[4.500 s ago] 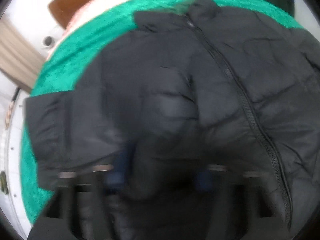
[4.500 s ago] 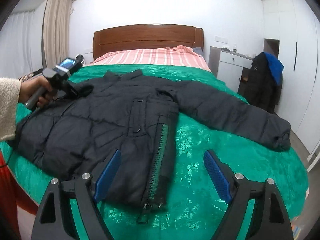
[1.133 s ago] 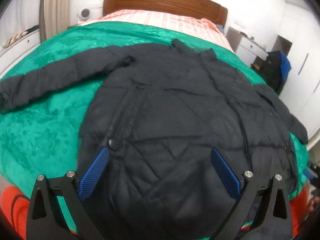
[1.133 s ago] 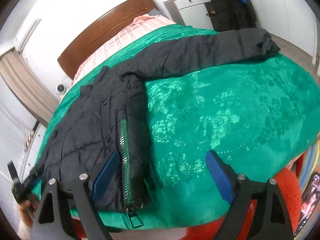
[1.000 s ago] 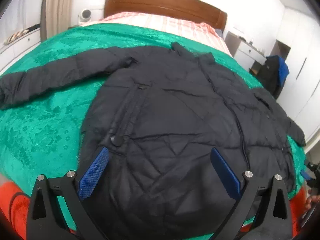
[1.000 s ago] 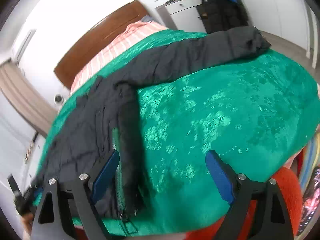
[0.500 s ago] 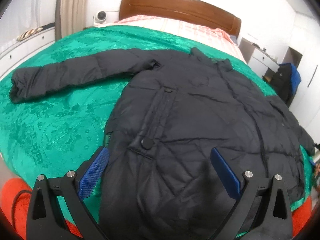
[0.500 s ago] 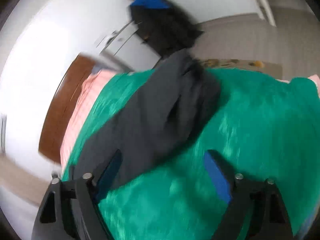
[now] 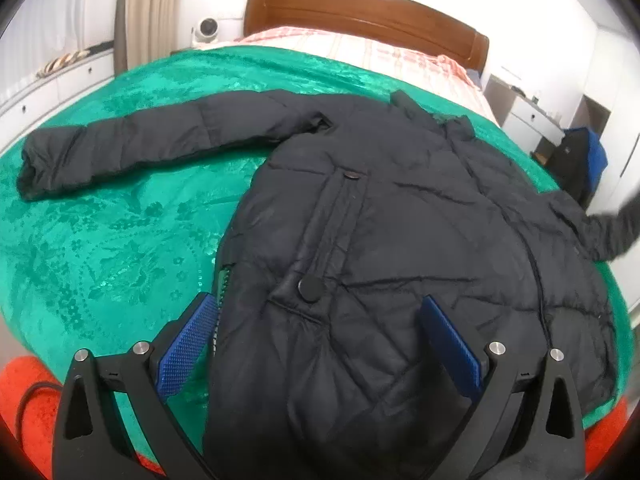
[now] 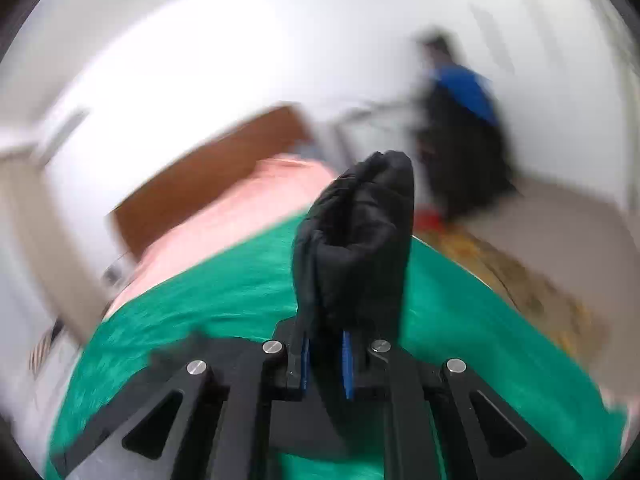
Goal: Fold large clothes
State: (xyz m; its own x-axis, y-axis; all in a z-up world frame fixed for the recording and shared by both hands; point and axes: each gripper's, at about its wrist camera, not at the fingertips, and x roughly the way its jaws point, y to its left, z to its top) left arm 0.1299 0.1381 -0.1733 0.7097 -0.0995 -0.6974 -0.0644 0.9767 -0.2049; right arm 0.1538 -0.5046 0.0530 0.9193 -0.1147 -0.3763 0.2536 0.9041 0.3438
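Observation:
A black puffer jacket (image 9: 380, 232) lies spread front-up on the green bedspread (image 9: 120, 232). Its left sleeve (image 9: 132, 144) stretches out flat toward the left. My left gripper (image 9: 320, 328) hovers open over the jacket's lower hem, its blue pads (image 9: 188, 340) apart with nothing pressed between them. In the right wrist view my right gripper (image 10: 326, 364) is shut on the cuff of the right sleeve (image 10: 356, 240), which stands up bunched between the pads above the bedspread (image 10: 240, 288). In the left wrist view that sleeve (image 9: 612, 228) rises blurred at the right edge.
A wooden headboard (image 9: 360, 4) and striped pink bedding (image 9: 360, 52) lie at the far end. A white nightstand (image 9: 532, 116) and a chair draped with dark and blue clothes (image 9: 580, 160) stand to the right. A red rug (image 9: 24, 400) shows below the bed's near edge.
My right gripper swung from the jacket's hem to the right sleeve's cuff, shut on it and lifted it off the bed. My left gripper stayed open over the hem, shifting slightly.

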